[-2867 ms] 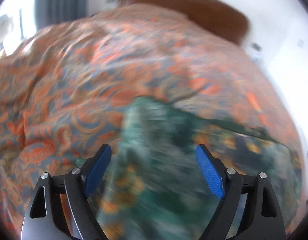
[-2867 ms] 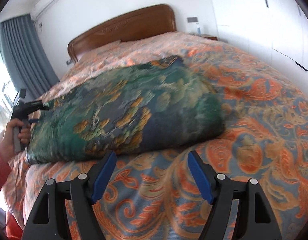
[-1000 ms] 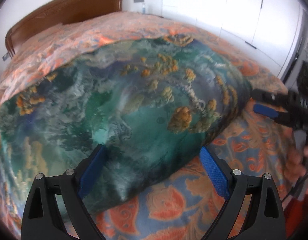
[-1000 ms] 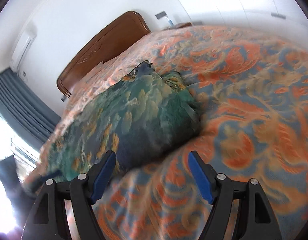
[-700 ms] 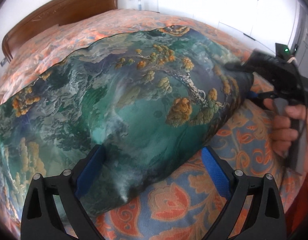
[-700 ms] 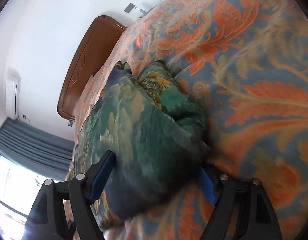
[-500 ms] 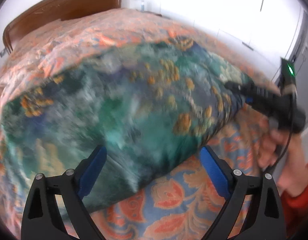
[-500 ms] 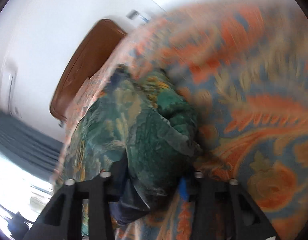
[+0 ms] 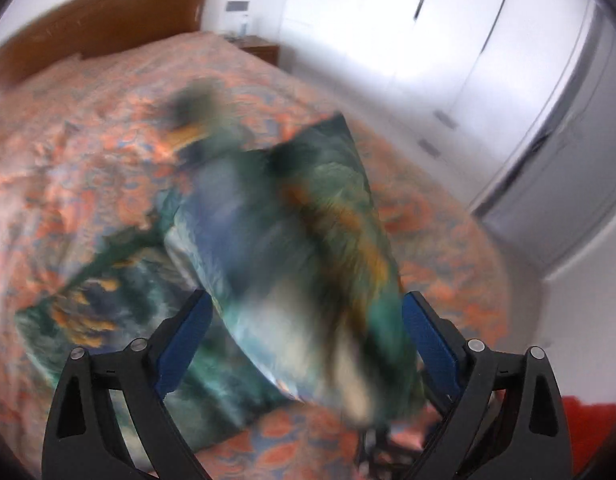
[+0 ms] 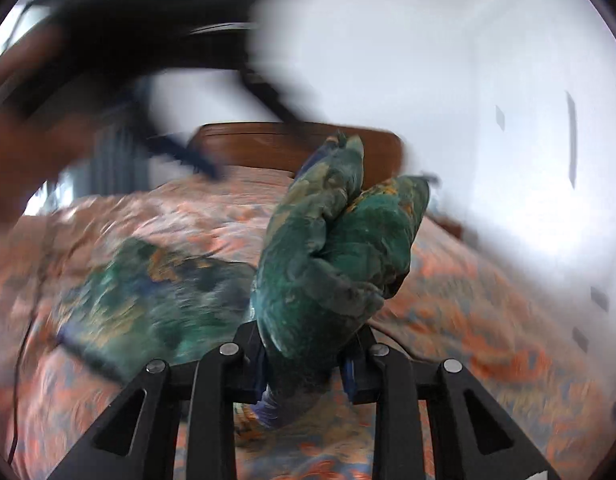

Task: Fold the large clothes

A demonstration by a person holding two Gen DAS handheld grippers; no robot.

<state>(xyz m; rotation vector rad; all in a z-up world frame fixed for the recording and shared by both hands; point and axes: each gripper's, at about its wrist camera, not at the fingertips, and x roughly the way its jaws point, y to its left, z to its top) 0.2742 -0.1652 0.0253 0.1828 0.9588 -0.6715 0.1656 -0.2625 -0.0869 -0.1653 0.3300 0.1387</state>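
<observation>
Mid-fold: right gripper (image 10: 303,364) jaws closing on green garment (image 10: 332,248) bunch above bed (image 10: 488,320); left gripper (image 9: 303,336) wide, empty; next, across.

Orange-and-blue patterned bedspread (image 9: 87,152) across the frame's middle, brown wooden headboard (image 9: 99,16) upper left, white wardrobe doors (image 9: 448,40) upper right, small nightstand (image 9: 259,49) beside them, grey curtain (image 10: 115,160) at left.

White walls, a brown wooden headboard (image 9: 99,12), white wardrobe doors (image 9: 460,40) (dark handles), daylight.
</observation>
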